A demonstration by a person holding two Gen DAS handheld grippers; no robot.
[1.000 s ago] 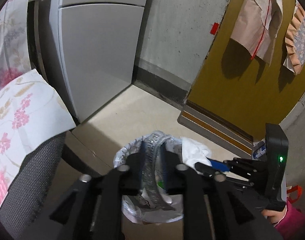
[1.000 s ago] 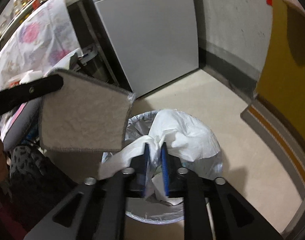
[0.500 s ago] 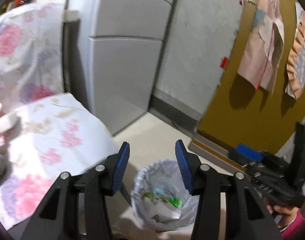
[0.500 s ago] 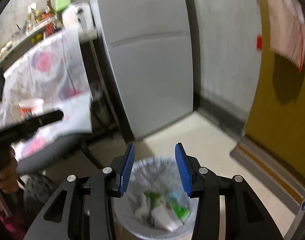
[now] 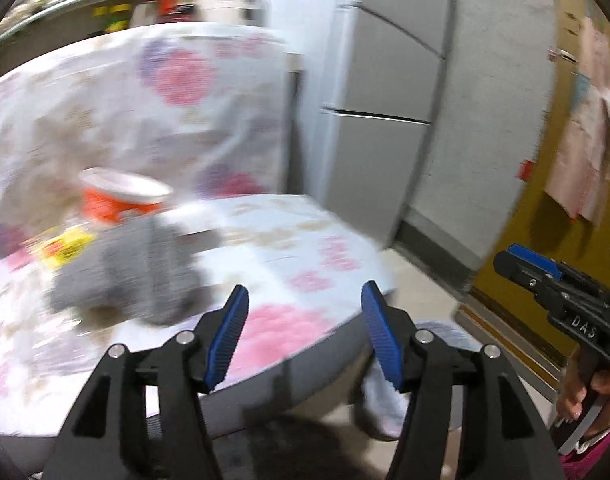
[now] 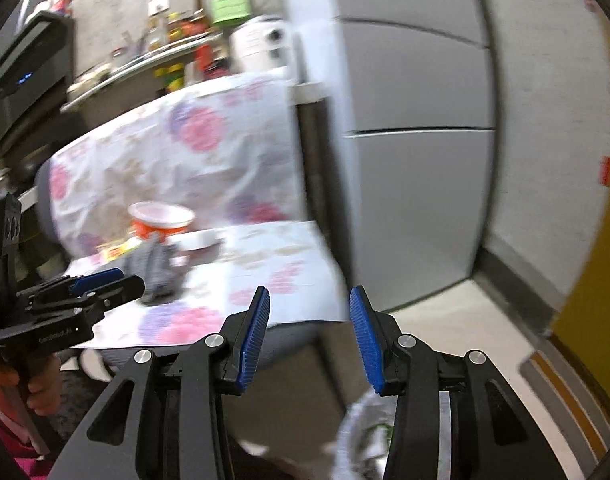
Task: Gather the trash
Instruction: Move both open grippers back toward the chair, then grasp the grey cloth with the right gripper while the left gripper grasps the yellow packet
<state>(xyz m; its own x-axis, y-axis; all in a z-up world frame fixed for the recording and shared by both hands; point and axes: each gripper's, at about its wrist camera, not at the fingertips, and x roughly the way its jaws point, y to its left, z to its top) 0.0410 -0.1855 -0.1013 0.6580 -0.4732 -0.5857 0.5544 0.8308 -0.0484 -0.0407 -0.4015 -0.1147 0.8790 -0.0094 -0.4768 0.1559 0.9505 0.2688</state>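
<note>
Both my left claw [image 5: 304, 334] and right claw [image 6: 309, 335] gape empty above the worktop [image 5: 305, 248], since the leftover trash, the orange cup [image 5: 123, 197] and yellow wrapper [image 5: 65, 246], lies beyond the grey cloth [image 5: 133, 270], awaiting pickup.

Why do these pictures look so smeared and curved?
Left wrist view: motion blur smears the orange-and-white cup and grey cloth on the flowered tablecloth, while the left gripper stays sharp; the fisheye lens bows the grey refrigerator. Right wrist view: similar blur, with the right gripper crisp.
</note>
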